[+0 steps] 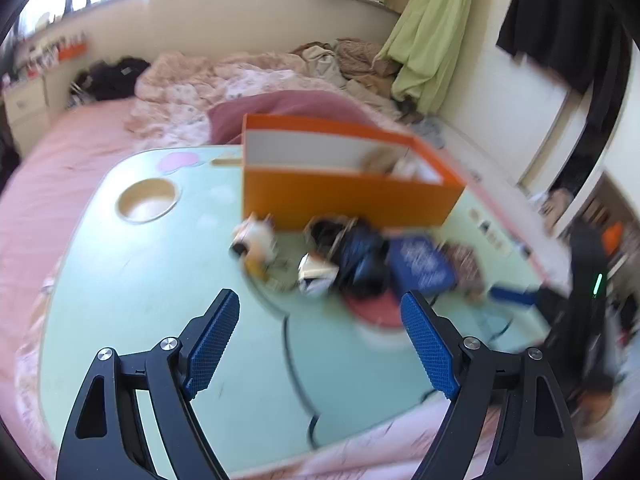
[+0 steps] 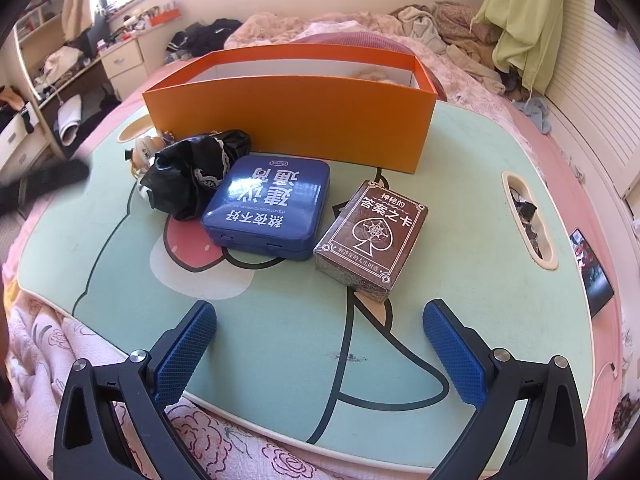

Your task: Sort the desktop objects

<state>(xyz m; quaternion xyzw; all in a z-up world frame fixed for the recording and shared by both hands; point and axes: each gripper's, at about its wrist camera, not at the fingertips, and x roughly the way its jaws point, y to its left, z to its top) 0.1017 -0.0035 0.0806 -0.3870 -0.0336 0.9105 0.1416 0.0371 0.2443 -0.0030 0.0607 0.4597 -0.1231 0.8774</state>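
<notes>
Left wrist view: your left gripper (image 1: 320, 312) stands with its blue pads (image 1: 214, 340) spread wide and nothing between them, above the green lap table (image 1: 120, 280); the frame is smeared, so details are uncertain. The orange box (image 1: 344, 196) lies at twelve o'clock from the gripper; the clutter in front of it, at about one o'clock, holds a black bundle (image 1: 360, 256), a blue tin (image 1: 424, 264) and a small pale item (image 1: 256, 240) that you cannot identify through the blur. No writing can be read here. Risk, as a judgement: the things lie touching, so closing on one may drag or topple its neighbour.

Right wrist view: your right gripper (image 2: 320, 336) is likewise apart and empty, hovering over the near edge of the table (image 2: 480, 200). The blue tin (image 2: 272, 208) sits at eleven o'clock, touching the black bundle (image 2: 192, 176); the brown card box (image 2: 372, 236) sits at one o'clock, just beside the tin; the orange box (image 2: 288, 120) stands behind them at twelve. Writing, seen upside down: the tin's small oval logo looks like "durex", with large white Chinese characters; the card box reads 神秘的 and 答案之书 above a spade emblem. Risk: the tin looks smooth and wide, so it may slip from the pads; the table rests on soft bedding, so pressing down could tilt it.
</notes>
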